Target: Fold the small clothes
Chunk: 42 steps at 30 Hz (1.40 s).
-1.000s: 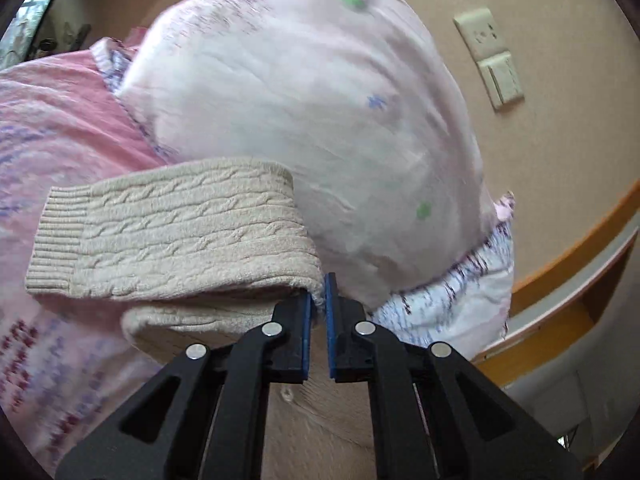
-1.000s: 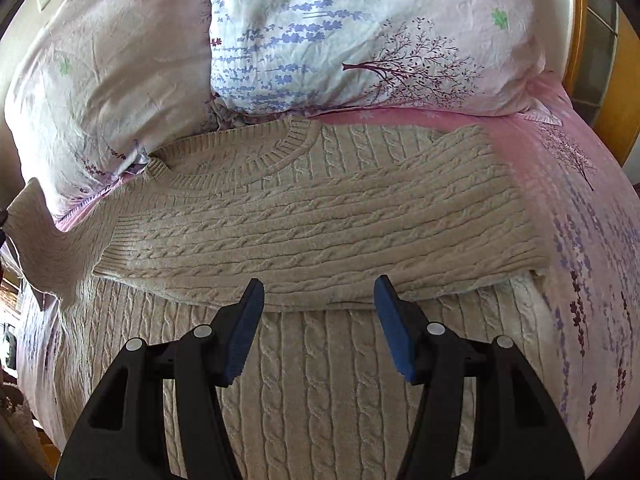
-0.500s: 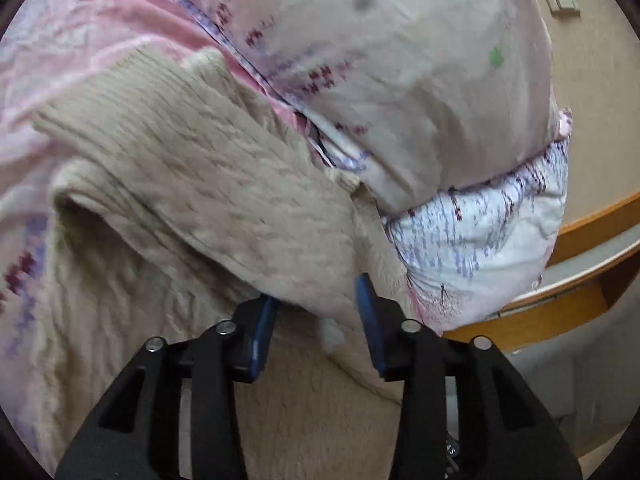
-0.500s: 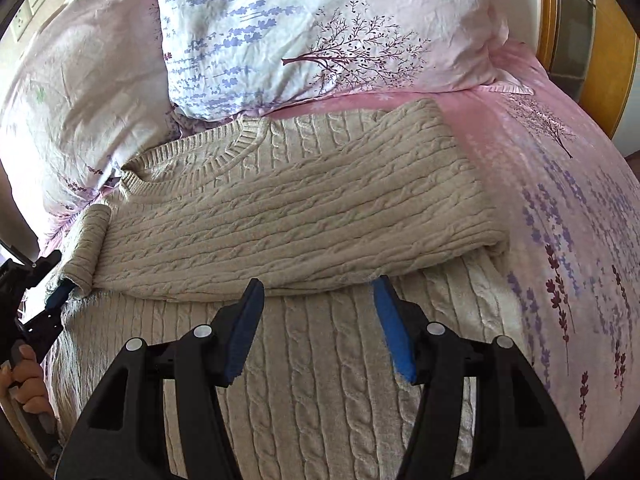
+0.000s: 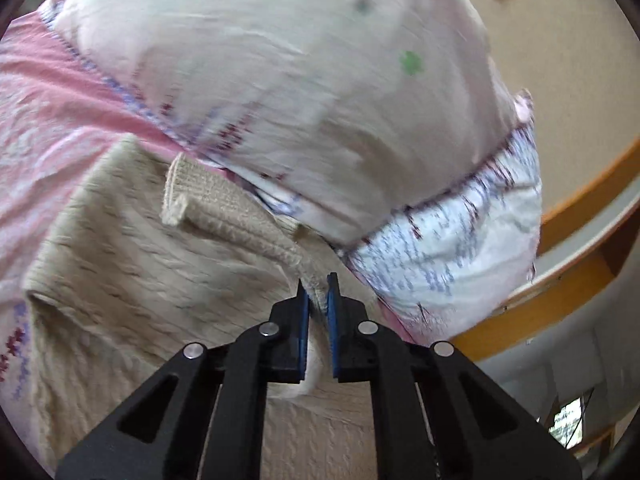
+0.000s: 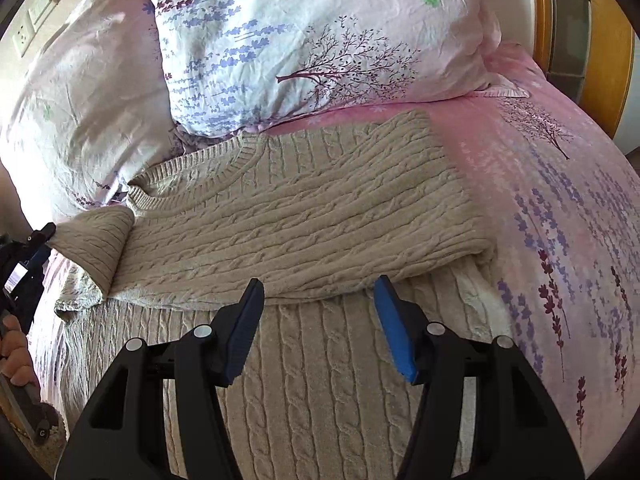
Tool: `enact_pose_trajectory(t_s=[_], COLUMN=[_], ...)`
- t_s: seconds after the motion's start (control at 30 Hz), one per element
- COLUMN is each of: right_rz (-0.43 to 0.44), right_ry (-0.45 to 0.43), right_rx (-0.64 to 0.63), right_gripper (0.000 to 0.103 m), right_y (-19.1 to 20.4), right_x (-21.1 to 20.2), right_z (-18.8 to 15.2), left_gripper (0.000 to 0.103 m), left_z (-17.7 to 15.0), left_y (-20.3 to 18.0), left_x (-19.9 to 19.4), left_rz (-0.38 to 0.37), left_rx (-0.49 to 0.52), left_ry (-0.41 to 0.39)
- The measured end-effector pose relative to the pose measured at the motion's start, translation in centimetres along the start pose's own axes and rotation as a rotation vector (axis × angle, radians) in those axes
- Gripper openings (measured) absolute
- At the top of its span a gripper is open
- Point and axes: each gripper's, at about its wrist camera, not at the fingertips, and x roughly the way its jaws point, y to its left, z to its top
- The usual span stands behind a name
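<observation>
A beige cable-knit sweater (image 6: 304, 220) lies on the pink bed, one sleeve folded flat across its chest. It also fills the lower left of the left wrist view (image 5: 132, 264). My left gripper (image 5: 318, 292) is shut on a pinch of the sweater's knit at its left edge, beside the pillows. The other sleeve (image 6: 100, 240) is rolled over near that gripper, which shows at the left edge of the right wrist view (image 6: 28, 256). My right gripper (image 6: 320, 320) is open and empty, hovering just above the sweater's body below the folded sleeve.
Two floral pillows (image 6: 312, 40) lean at the head of the bed, close behind the sweater. The pink floral sheet (image 6: 568, 220) extends to the right. A wooden bed frame (image 5: 572, 292) and a beige wall with sockets (image 6: 24, 36) border the left side.
My left gripper let go of the sleeve, opened, then shut again on the sweater's edge by the pillows. The sleeve now lies rolled on the sweater. My right gripper stayed open, drifting slightly.
</observation>
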Motion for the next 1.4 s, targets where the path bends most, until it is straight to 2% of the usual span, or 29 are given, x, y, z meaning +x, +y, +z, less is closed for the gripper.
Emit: enact_pose_trajectory(t_s=[0.07,0.13,0.2,0.23,0.3,0.4,0.47,0.57,0.63,0.7,0.8,0.83,0.9,0.93,1.03,1.13,1.2,1.33,1.4], right_rz=[-0.004,-0.011,-0.015,-0.017,-0.008,0.035,0.104,0.213,0.234,0.233,0.232,0.223,0.227,0.233,0.216,0.206,0.212,0.242,0.199], right_ry=[-0.009,-0.01,-0.003,0.001,0.004,-0.011,-0.006,0.047,0.081,0.113,0.159,0.152,0.138,0.145,0.141,0.123,0.074,-0.065,-0.096], right_rx=[0.016,0.039,0.062,0.072,0.083,0.079,0.083,0.119,0.139,0.148,0.163,0.156,0.134,0.133,0.12,0.101,0.088,0.084,0.073], right_gripper=[0.059,0.059,0.059,0.059,0.059,0.057,0.049,0.043,0.039,0.034,0.028,0.028,0.017,0.015,0.015,0.009,0.005,0.004,0.004], right_y=[-0.7,-1.4,-2.2,-2.6,-3.0,-2.9,-2.5,-1.8,-1.0,-0.3,0.6,0.9,1.5,1.7,2.0,2.3,2.3,2.1,2.0], right_x=[-0.2,-0.1,0.0,0.1,0.0,-0.5,-0.5,1.0,2.3,3.8,5.5,5.5,5.3,5.4,5.6,5.7,4.9,1.6,0.6], right_z=[0.1,0.0,0.2,0.3,0.5,1.2,2.0,3.4,4.0,4.5,4.6,4.5,4.4,4.5,4.4,4.6,4.8,5.3,4.8], left_gripper=[0.008,0.012,0.032,0.033,0.037,0.044,0.046,0.051,0.051,0.051,0.051,0.05,0.05,0.05,0.05,0.043,0.037,0.037,0.037], left_z=[-1.7,-4.3,-7.4,-8.8,-10.3,-9.2,-7.3,-3.7,-1.4,0.6,2.2,2.3,2.5,2.5,2.2,1.6,1.5,1.4,1.3], left_y=[-3.1,-6.1,-8.4,-9.1,-9.4,-8.0,-6.2,-2.4,0.5,3.4,6.8,7.6,8.7,9.1,9.5,9.3,9.2,9.0,8.9], left_x=[2.5,5.6,8.2,8.8,8.4,5.7,3.2,-0.9,-3.0,-4.8,-5.6,-5.4,-5.2,-5.0,-4.2,-3.9,-3.8,-3.5,-3.3], left_rz=[-0.037,-0.063,-0.07,-0.075,-0.082,-0.058,0.001,0.133,0.239,0.341,0.451,0.461,0.471,0.469,0.464,0.473,0.463,0.463,0.465], left_rx=[0.105,0.251,0.41,0.466,0.527,0.53,0.522,0.475,0.426,0.366,0.32,0.305,0.28,0.273,0.276,0.291,0.287,0.291,0.301], left_ry=[0.083,0.214,0.36,0.407,0.437,0.383,0.312,0.189,0.126,0.091,0.089,0.101,0.131,0.144,0.173,0.175,0.179,0.176,0.177])
